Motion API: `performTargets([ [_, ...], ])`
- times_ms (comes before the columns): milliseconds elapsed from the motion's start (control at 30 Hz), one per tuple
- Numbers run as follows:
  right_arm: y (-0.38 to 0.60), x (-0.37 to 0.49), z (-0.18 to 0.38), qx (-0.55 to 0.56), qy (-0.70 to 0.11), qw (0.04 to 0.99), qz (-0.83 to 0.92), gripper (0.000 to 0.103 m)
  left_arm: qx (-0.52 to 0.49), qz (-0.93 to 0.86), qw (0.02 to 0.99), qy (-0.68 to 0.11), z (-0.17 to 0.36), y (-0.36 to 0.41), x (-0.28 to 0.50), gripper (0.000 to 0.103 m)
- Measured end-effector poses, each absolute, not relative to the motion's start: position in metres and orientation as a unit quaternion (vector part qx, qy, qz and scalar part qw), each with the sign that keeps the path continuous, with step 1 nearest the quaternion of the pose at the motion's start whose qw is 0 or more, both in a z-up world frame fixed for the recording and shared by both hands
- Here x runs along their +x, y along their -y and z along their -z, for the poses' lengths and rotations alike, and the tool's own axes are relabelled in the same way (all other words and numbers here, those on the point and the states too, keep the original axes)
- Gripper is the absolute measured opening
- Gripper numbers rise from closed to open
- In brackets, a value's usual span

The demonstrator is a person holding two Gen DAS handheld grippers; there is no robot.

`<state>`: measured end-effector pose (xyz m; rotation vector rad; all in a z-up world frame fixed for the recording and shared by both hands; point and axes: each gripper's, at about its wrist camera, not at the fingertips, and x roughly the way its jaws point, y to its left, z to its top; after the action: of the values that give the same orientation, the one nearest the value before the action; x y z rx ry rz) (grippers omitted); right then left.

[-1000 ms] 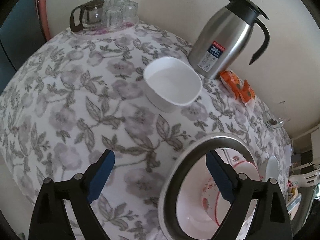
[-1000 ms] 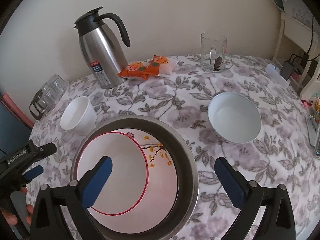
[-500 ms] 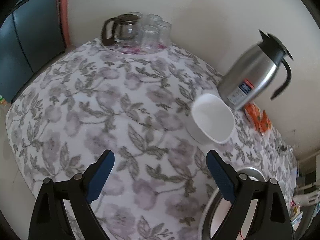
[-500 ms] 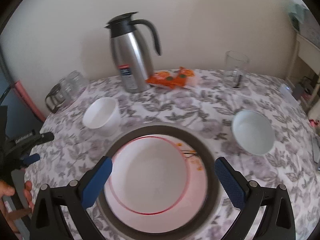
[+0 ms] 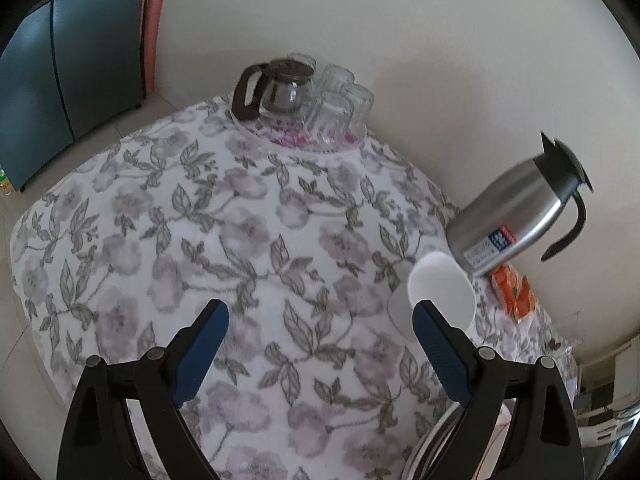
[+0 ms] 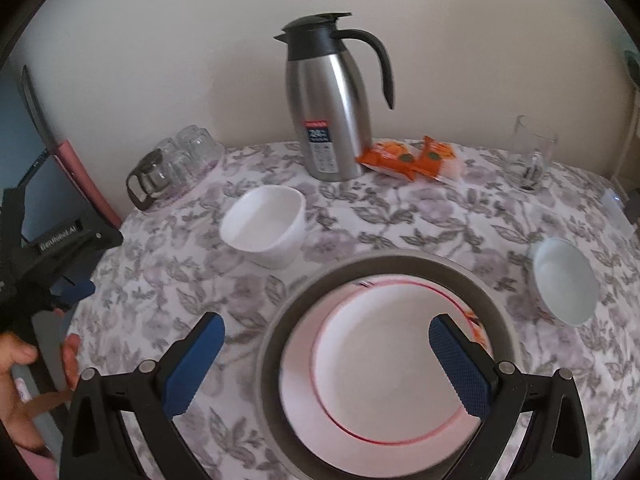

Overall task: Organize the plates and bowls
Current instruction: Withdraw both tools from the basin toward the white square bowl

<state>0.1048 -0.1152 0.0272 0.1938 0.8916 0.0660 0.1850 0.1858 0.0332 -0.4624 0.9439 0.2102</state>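
Observation:
A grey-rimmed plate [image 6: 276, 344] lies on the flowered table and carries stacked white plates with red rims [image 6: 384, 360]. My right gripper [image 6: 328, 344] hangs open above its left half, holding nothing. A squarish white bowl [image 6: 266, 230] stands behind the stack, and a round white bowl [image 6: 564, 280] sits at the right. In the left wrist view the squarish bowl [image 5: 444, 288] shows just past the right fingertip of my open, empty left gripper [image 5: 320, 324]. That gripper [image 6: 48, 248] also appears at the left table edge, held by a hand [image 6: 24, 376].
A steel thermos jug [image 6: 328, 108] stands at the back by the wall with orange snack packets [image 6: 412, 156] beside it. A glass coffee pot and upturned glasses [image 5: 308, 104] sit on a tray at the far corner. A glass mug [image 6: 532, 156] stands back right.
My left gripper has swung left and away, so the plate stack slid out of its view. My right gripper has pulled back and risen; the stack now sits under its right side.

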Motion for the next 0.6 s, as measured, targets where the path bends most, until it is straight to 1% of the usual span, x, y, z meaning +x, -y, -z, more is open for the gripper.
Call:
performTargets([
  [233, 0.100, 0.136, -0.043, 0.104, -0.425, 0.897, -0.053, 0.103, -0.238, -0.090, 0.869, -0.424, -0.037, -0.195, 0.192, 0.094],
  [467, 0.093, 0.168, -0.045, 0.105, -0.434, 0.893, -0.052, 0.103, -0.254, -0.051, 0.854, -0.451, -0.018, -0.183, 0.212, 0.094],
  [533, 0.093, 0.177, -0.040, 0.111, -0.442, 0.889, -0.049, 0.099, -0.259, -0.041, 0.850, -0.457, -0.013, -0.177, 0.217, 0.093],
  [600, 0.093, 0.187, -0.034, 0.119, -0.452, 0.883, -0.045, 0.090, -0.261, -0.032, 0.847, -0.462, -0.007, -0.170, 0.223, 0.093],
])
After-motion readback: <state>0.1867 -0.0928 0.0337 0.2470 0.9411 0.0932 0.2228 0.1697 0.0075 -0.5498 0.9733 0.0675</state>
